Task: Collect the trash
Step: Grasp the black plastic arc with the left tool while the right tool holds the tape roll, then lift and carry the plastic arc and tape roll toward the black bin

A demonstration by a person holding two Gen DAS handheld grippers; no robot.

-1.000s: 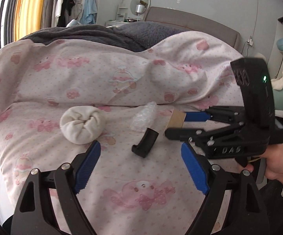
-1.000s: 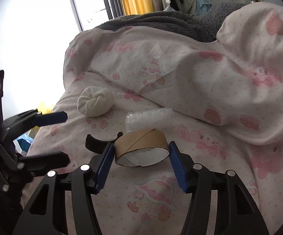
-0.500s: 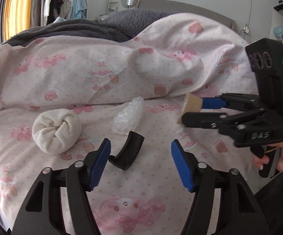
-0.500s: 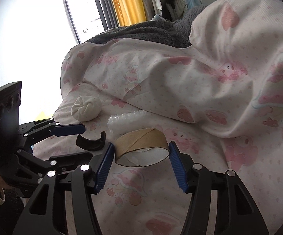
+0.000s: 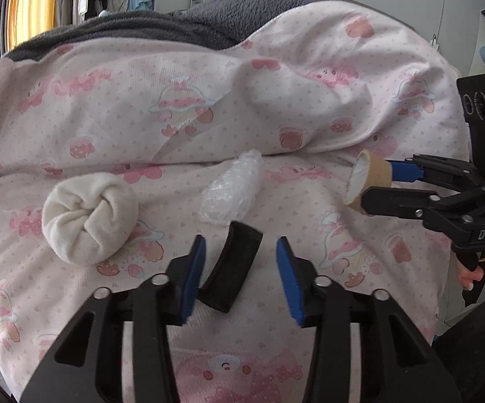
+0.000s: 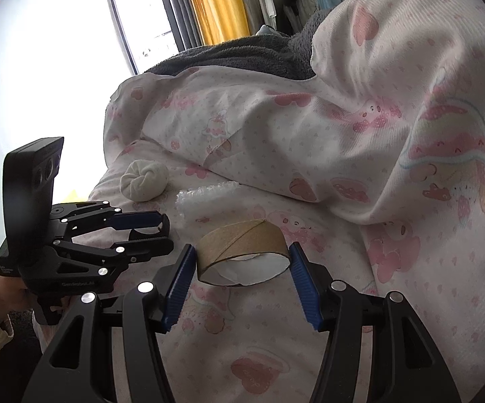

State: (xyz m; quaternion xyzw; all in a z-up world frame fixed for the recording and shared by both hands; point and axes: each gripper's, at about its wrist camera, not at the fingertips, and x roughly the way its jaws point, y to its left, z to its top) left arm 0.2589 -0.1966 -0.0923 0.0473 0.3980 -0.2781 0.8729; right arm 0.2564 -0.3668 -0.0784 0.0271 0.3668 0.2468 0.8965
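A black curved plastic piece (image 5: 232,265) lies on the pink bedcover (image 5: 309,235). My left gripper (image 5: 240,243) straddles it and its jaws are closing; the left pad is at the piece's lower end, while a gap remains at the right pad. In the right wrist view the left gripper (image 6: 148,231) shows at the left, with the piece (image 6: 146,230) between its fingers. My right gripper (image 6: 242,252) is shut on a cardboard tube (image 6: 239,238), held above the bed; in the left wrist view that tube (image 5: 368,181) sits at the right. A crumpled bubble-wrap piece (image 5: 232,191) lies just beyond the black piece.
A rolled white sock (image 5: 87,215) rests to the left of the bubble wrap. A bunched pink duvet (image 6: 376,117) rises behind and to the right, with a grey blanket (image 5: 208,27) beyond it. A window and yellow curtain (image 6: 215,6) stand at the far left.
My left gripper has come forward and down over the black piece, and its jaws have narrowed around it. The right gripper has drawn away to the right with the tube.
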